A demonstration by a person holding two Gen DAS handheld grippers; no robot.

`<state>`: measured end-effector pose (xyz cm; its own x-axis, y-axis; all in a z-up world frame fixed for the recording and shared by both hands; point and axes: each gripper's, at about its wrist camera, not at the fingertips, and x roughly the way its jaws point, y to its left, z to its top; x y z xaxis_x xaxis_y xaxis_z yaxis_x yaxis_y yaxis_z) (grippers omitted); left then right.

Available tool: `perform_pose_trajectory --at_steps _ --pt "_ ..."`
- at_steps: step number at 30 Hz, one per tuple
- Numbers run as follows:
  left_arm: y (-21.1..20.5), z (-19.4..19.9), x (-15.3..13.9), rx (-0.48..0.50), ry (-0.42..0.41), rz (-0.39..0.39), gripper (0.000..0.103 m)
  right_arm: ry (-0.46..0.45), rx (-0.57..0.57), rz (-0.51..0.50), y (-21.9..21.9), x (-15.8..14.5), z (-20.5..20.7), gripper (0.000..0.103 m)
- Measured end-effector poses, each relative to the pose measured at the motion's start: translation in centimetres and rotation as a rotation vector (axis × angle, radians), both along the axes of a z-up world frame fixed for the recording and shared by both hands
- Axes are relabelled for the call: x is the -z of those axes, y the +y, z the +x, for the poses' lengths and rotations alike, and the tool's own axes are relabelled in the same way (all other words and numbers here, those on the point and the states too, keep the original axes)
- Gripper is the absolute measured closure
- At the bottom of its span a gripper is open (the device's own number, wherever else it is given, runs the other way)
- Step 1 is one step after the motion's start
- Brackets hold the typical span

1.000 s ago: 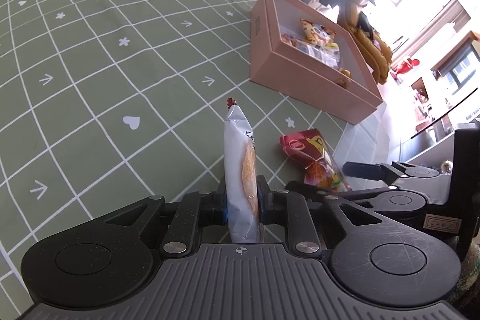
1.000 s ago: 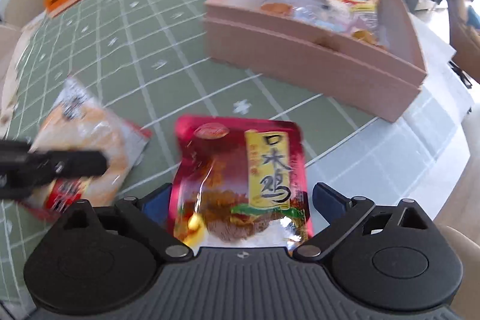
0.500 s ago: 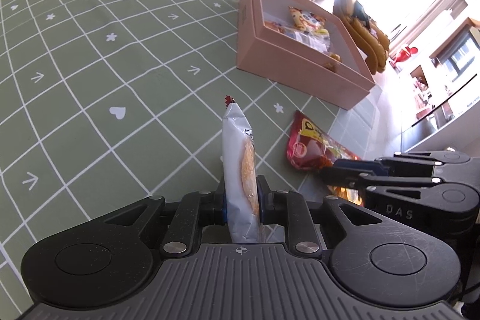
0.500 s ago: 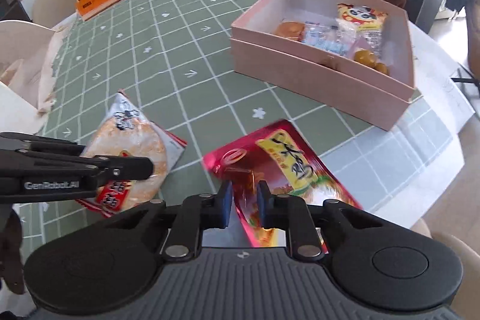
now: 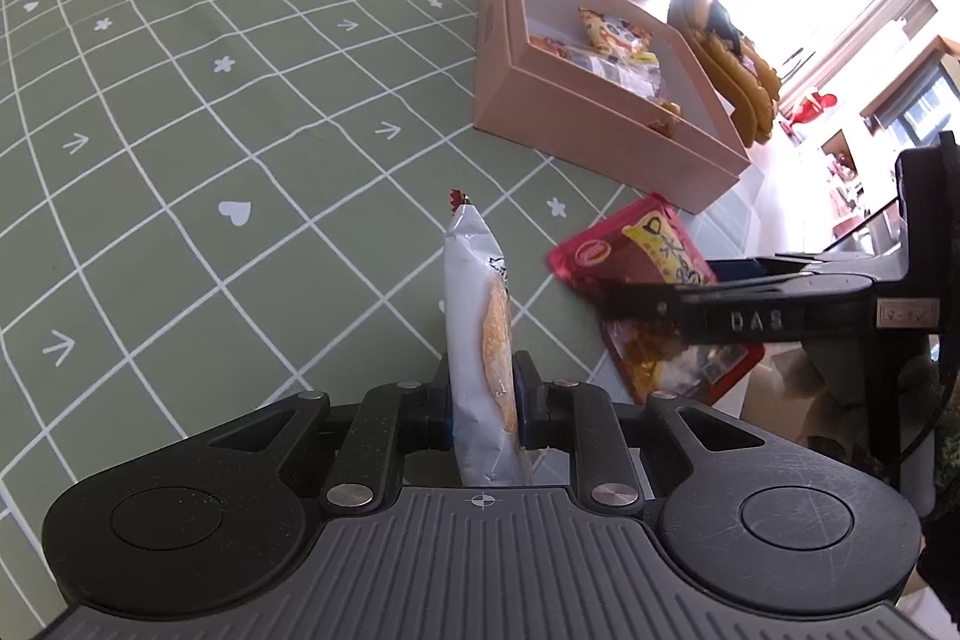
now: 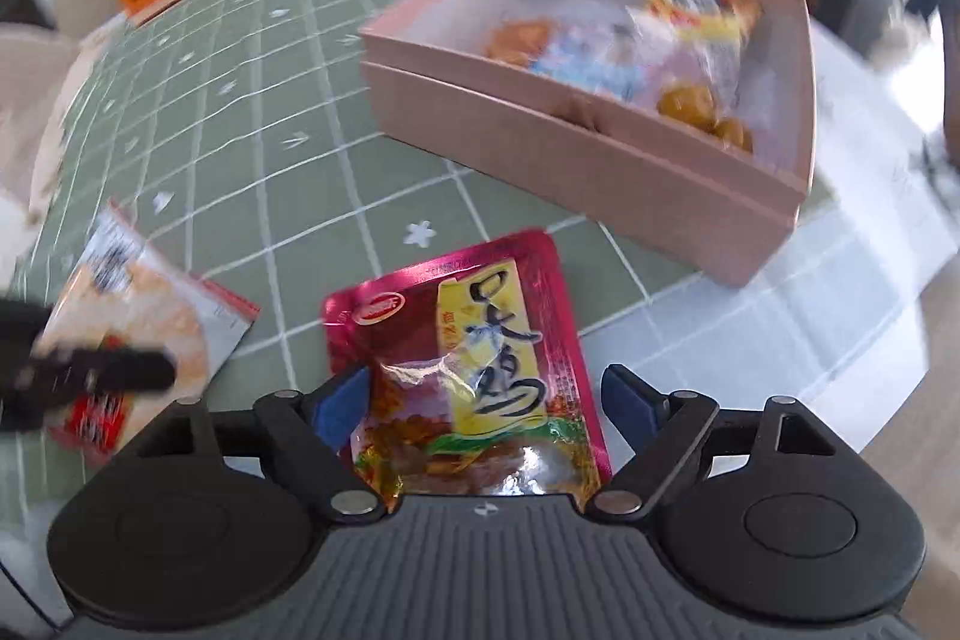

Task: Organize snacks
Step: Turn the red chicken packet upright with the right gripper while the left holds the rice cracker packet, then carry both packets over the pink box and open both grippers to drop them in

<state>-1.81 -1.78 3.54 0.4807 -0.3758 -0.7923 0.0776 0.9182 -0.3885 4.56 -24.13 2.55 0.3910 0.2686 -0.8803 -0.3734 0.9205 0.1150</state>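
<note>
Two snack packets near the pink box, one held, one straddled.

The left gripper (image 5: 485, 391) had its jaws closed on a white rice-cracker packet (image 5: 483, 316), held edge-up in front of the pink box (image 5: 600, 130). The right gripper (image 6: 485, 400) stood wide open around a glossy red snack pouch (image 6: 462, 358) with a yellow label, lying just before the box's near wall. Gathering seemed the step in hand; next, the right jaws would need to close on the pouch, then both packets go into the box, beside the wrapped snacks (image 6: 624, 52) already inside.
</note>
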Motion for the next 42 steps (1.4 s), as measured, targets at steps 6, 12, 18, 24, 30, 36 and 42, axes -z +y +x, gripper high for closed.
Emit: perform_pose_trajectory --at_steps 6,12,18,24,30,36,42 --pt "0.2 0.3 0.3 0.001 0.011 -0.010 0.081 -0.022 0.083 -0.018 1.3 0.3 -1.2 0.012" --pt "0.2 0.4 0.4 0.007 0.018 -0.011 0.080 -0.060 0.092 -0.042 2.3 0.3 -1.6 0.040" --pt "-0.1 0.5 0.4 0.013 0.018 -0.008 0.081 -0.074 0.062 -0.032 2.6 -1.8 -3.1 0.076" --pt "-0.9 0.6 0.0 0.036 0.000 0.009 0.082 -0.055 0.073 -0.009 1.6 -3.1 -3.6 0.082" --pt "-1.5 0.6 -1.6 0.070 -0.059 -0.010 0.082 -0.014 0.115 0.036 0.3 -3.3 -3.8 0.082" --pt "-2.1 4.0 -8.7 0.133 -0.246 -0.119 0.082 -0.081 0.148 0.132 -1.7 -7.5 -4.8 0.082" --pt "-3.8 13.0 -15.6 0.176 -0.381 -0.241 0.081 -0.223 0.193 0.182 -4.4 -12.9 -5.1 0.082"
